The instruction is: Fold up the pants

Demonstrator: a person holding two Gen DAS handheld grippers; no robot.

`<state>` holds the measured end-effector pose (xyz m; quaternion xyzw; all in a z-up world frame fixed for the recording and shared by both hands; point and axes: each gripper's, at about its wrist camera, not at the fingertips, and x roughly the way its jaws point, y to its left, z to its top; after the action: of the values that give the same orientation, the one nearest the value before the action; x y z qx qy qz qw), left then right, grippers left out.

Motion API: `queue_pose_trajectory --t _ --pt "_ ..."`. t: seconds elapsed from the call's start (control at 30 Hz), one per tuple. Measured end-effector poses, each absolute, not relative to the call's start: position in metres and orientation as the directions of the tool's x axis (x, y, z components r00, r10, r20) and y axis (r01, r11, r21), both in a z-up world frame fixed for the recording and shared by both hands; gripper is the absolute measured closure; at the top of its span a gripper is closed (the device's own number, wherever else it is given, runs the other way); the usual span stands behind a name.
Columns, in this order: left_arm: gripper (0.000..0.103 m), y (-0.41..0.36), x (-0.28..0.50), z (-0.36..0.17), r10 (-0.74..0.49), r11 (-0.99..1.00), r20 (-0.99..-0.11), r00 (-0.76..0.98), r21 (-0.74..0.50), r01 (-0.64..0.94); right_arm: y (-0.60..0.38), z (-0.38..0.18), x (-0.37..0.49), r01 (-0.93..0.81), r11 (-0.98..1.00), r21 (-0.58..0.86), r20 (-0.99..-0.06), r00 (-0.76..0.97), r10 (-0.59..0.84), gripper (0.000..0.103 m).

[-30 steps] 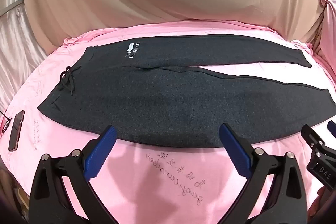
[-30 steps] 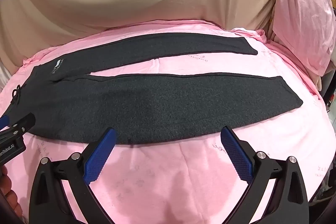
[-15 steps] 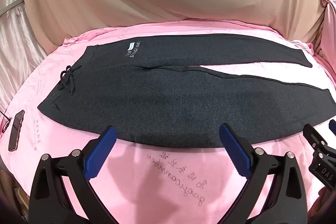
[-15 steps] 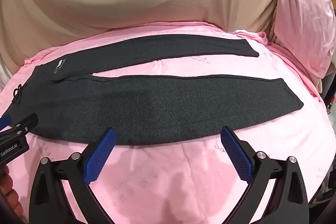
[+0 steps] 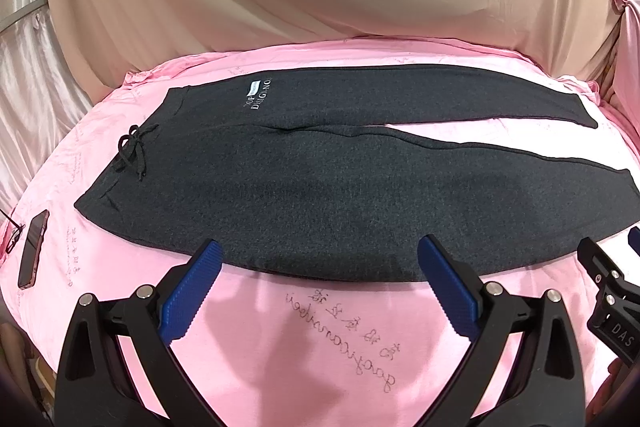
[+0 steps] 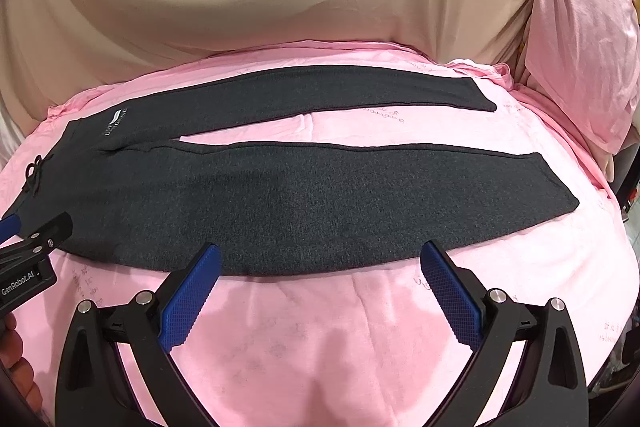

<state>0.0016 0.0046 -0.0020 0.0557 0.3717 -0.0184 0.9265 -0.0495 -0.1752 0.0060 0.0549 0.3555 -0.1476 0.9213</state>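
The dark grey sweatpants (image 5: 320,179) lie flat on the pink sheet (image 5: 280,347), waistband left, legs spread rightward. The left tool (image 5: 318,267) and right tool (image 6: 318,271) hover level at the near edge, both wide open and holding nothing. A phone (image 5: 33,251) lies far left.

Right claw (image 6: 320,259) gapes wide above flat pants (image 6: 320,195).
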Motion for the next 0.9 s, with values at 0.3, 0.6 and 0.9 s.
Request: queue_pose_trajectory --t 0.3,0.6,0.9 --pt "0.007 0.0039 0.0023 -0.0029 0.008 0.993 -0.693 0.721 0.092 0.078 -0.175 0.0044 -0.0499 0.307 0.952 -0.007 -0.674 0.702 -0.232 0.005" --pt "0.007 0.0033 0.0023 -0.0039 0.011 0.993 -0.692 0.722 0.093 0.074 -0.1749 0.0047 -0.0495 0.307 0.952 -0.009 -0.673 0.702 -0.233 0.005" --pt "0.007 0.0008 0.0017 -0.0047 0.012 0.993 -0.691 0.723 0.095 0.075 -0.1747 0.0047 -0.0489 0.306 0.952 -0.018 -0.671 0.702 -0.238 0.005"
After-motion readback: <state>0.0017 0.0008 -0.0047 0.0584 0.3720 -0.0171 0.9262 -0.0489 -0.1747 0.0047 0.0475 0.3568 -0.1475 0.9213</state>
